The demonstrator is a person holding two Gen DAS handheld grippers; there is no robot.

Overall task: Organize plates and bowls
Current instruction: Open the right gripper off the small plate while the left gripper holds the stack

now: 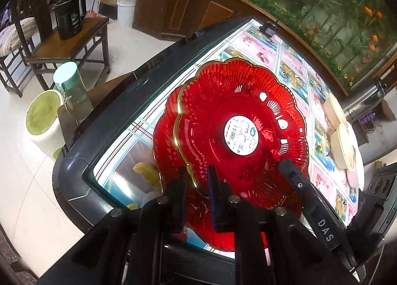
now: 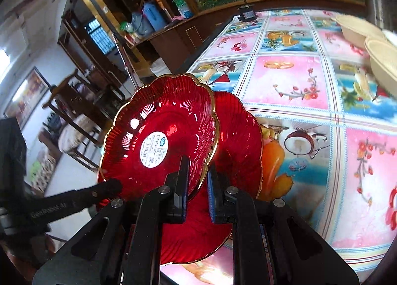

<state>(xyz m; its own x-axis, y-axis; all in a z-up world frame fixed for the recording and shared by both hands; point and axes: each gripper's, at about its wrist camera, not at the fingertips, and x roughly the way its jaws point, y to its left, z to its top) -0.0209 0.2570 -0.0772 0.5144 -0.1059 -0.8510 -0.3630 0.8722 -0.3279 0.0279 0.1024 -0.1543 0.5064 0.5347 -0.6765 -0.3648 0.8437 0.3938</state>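
Two red glass plates with gold scalloped rims lie near the table's left edge. The upper red plate [image 1: 235,91] [image 2: 168,116], with a white round sticker, rests tilted over the lower red plate [image 1: 165,136] [image 2: 238,131], which lies on the cloth. My left gripper [image 1: 198,178] is shut on the upper plate's near rim. My right gripper [image 2: 197,171] is shut on the same rim a little further along. In the left wrist view a right gripper finger [image 1: 295,181] lies against the plate. In the right wrist view a left gripper finger [image 2: 109,187] touches the plate's edge.
The table [image 2: 285,81] has a fruit-and-flower cloth and a dark raised edge [image 1: 74,173]. Cream bowls [image 1: 342,146] [image 2: 384,67] and a white plate [image 1: 357,171] sit at the right side by a steel thermos [image 1: 364,101]. A mint-lidded jar [image 1: 72,86], bucket [image 1: 42,116] and wooden chairs stand left.
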